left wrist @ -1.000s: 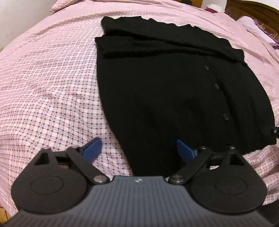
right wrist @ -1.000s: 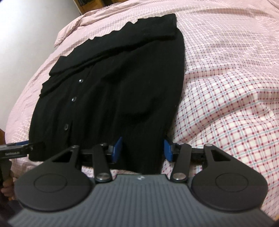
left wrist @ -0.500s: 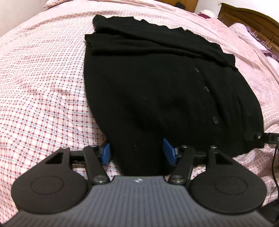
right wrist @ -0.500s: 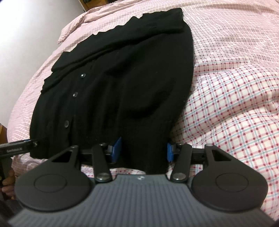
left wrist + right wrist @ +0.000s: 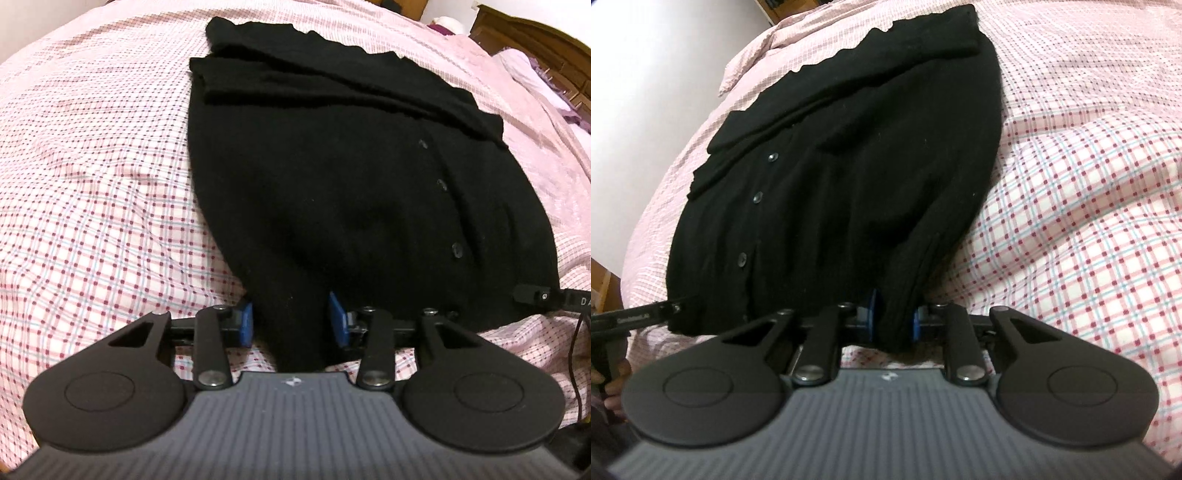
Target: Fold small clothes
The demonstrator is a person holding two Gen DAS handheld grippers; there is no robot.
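A black buttoned cardigan (image 5: pixel 332 177) lies flat on the pink checked bed, its sleeves folded across the far end; it also shows in the right wrist view (image 5: pixel 849 177). My left gripper (image 5: pixel 291 325) is at the near left corner of the hem, its blue pads (image 5: pixel 244 325) closing around a bunch of the black knit. My right gripper (image 5: pixel 894 319) is at the near right corner of the hem, its blue pads (image 5: pixel 872 312) pinched on the fabric. Each gripper's tip shows in the other's view, at the hem's opposite corner (image 5: pixel 532 295) (image 5: pixel 646 314).
The pink checked bedsheet (image 5: pixel 92 184) spreads all around the cardigan. A wooden headboard (image 5: pixel 535 37) and a pink pillow (image 5: pixel 528 70) lie at the far right of the left wrist view. A white wall (image 5: pixel 646 74) borders the bed in the right wrist view.
Both grippers have narrowed around the near hem corners. The left went from wide open to closed on the knit; the right has pinched shut on the fabric.
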